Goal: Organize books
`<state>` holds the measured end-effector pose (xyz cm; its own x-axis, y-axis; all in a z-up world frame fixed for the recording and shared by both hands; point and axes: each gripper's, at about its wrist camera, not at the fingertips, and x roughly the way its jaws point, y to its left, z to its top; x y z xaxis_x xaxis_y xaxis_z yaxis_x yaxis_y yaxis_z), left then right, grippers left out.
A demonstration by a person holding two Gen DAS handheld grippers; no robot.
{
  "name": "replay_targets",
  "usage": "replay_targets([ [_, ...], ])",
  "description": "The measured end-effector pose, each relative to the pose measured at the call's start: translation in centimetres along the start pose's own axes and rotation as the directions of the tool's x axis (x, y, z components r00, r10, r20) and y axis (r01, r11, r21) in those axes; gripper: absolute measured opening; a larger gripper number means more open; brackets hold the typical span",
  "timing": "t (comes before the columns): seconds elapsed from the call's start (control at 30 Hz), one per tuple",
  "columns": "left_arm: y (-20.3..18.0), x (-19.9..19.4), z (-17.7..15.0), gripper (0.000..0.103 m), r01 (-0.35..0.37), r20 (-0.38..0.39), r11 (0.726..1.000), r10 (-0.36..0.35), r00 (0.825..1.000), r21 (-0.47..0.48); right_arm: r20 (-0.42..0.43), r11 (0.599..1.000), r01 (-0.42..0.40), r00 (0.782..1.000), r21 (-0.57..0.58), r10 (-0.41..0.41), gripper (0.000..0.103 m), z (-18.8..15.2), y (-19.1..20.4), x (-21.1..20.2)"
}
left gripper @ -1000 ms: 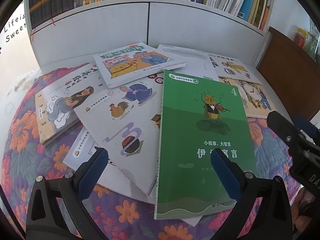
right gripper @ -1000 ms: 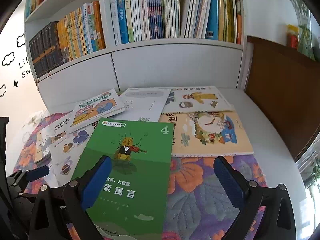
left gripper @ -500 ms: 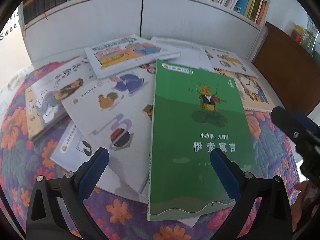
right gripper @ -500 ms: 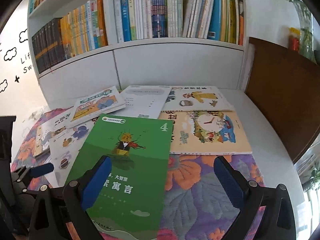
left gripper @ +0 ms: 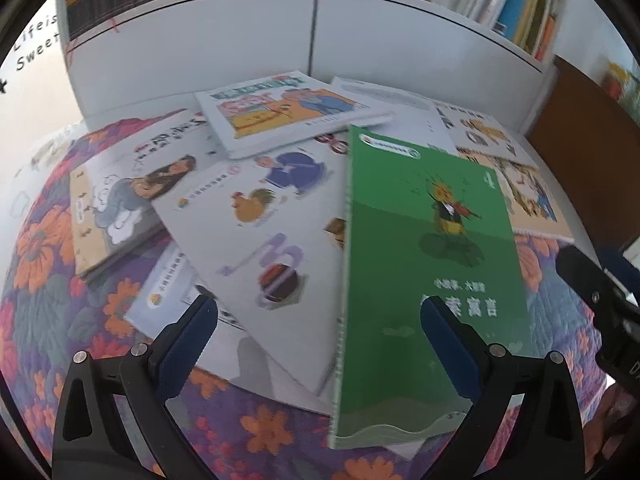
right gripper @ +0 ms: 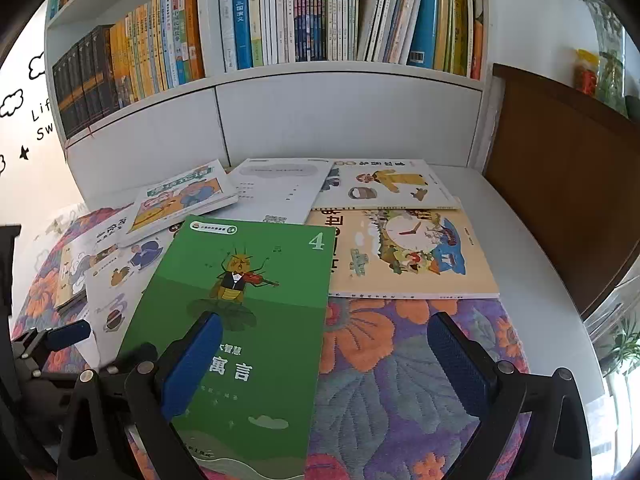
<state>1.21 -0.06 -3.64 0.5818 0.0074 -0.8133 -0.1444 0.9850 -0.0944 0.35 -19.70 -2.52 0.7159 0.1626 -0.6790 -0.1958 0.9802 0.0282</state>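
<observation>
A white bookshelf (right gripper: 280, 120) packed with upright books stands behind a floral cloth (right gripper: 400, 380) strewn with flat picture books. The green book (right gripper: 240, 320) lies on top of that pile, overlapping a white rooster book (left gripper: 256, 240) and beside a clock-cover book (right gripper: 408, 256). The left gripper (left gripper: 320, 340) and right gripper (right gripper: 324, 364) both hover above the green book with jaws spread wide, holding nothing.

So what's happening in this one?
A person with a gripper in each hand faces picture books scattered over a floral cloth below a full bookshelf. Both the left gripper and right gripper are open, holding nothing, and hover near the green book lying on top.
</observation>
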Motion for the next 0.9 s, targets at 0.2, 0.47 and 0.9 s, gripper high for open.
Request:
replay_targets([
  [0.2,0.8,-0.4,0.5,0.101,-0.028,0.017,1.000,0.028,0.999,0.005,-0.001,1.000,-0.009,1.000,-0.016,0.009,0.102,-0.1,0.5,0.1],
  [0.47,1.6,-0.7,0.9,0.101,-0.017,0.021,1.000,0.017,1.000,-0.006,-0.004,0.999,-0.017,1.000,-0.034,0.017,0.102,-0.3,1.0,0.1],
  [0.9,1.4,-0.2,0.8,0.101,0.012,-0.005,1.000,-0.012,1.000,-0.006,-0.045,1.000,-0.014,0.999,-0.028,0.013,0.102,-0.7,1.1,1.2],
])
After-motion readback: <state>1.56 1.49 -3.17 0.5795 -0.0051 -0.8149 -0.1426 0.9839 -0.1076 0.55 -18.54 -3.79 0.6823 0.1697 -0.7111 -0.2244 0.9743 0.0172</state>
